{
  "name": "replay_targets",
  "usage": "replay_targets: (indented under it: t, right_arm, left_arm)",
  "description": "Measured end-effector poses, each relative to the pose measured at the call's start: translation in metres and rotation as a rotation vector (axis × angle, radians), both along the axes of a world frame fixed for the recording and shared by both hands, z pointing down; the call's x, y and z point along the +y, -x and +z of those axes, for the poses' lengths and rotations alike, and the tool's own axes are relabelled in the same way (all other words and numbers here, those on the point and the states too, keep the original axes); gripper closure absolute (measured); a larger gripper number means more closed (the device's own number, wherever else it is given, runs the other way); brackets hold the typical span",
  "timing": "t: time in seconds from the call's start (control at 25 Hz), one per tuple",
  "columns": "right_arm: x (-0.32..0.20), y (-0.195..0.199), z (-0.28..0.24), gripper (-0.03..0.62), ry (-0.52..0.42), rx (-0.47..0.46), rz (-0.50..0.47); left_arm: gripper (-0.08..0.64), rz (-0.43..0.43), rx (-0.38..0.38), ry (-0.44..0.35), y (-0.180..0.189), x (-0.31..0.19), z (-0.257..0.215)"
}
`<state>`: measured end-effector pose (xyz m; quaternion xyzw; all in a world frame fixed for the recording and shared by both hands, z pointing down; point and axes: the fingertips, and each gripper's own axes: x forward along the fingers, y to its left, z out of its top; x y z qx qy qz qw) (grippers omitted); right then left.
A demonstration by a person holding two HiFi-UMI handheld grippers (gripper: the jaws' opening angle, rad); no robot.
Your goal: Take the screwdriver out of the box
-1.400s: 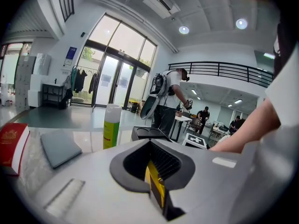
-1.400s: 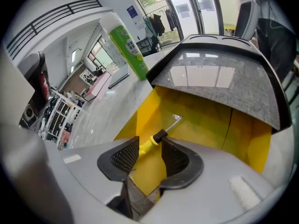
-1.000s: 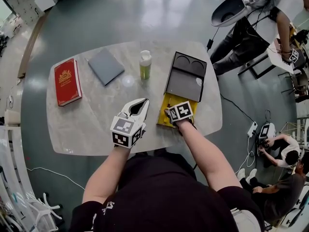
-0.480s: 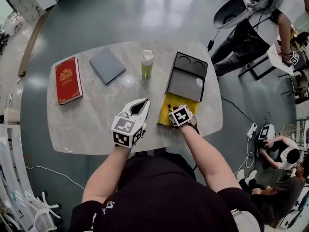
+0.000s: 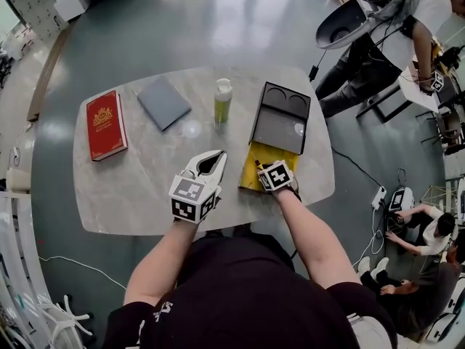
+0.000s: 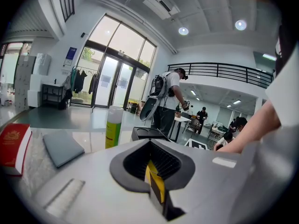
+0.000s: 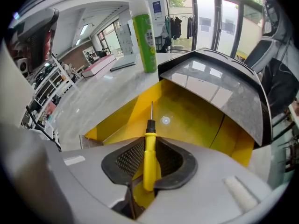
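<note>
Screwdriver (image 7: 149, 148): a slim yellow handle, a short black collar, then a thin bare metal shaft pointing away from me. It sits inside the open yellow box (image 7: 201, 115) at the near right of the table (image 5: 138, 187). Its handle is between the jaws of my right gripper (image 7: 145, 186), which are closing round it, with a sliver of gap on its left side. My left gripper (image 6: 156, 192) hangs empty just left of the box, jaws drawn together.
</note>
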<state>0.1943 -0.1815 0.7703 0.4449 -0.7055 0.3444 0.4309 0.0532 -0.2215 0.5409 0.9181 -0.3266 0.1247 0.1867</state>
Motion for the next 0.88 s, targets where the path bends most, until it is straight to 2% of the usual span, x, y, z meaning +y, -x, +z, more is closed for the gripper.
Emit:
replay_targets:
  t: [0.56, 0.76, 0.88]
  right_arm:
    - [0.001, -0.013, -0.058, 0.503, -0.123, -0.048, 0.134]
    - [0.004, -0.004, -0.077, 0.503, -0.177, -0.081, 0.141]
    - [0.001, 0.002, -0.092, 0.503, -0.225, -0.087, 0.113]
  left_arm:
    - [0.558, 0.066, 0.029, -0.065, 0.022, 0.006, -0.031]
    - [0.557, 0.069, 0.031, -0.088, 0.036, 0.008, -0.039]
    - [0.558, 0.056, 0.031, -0.094, 0.041, 0.006, -0.043]
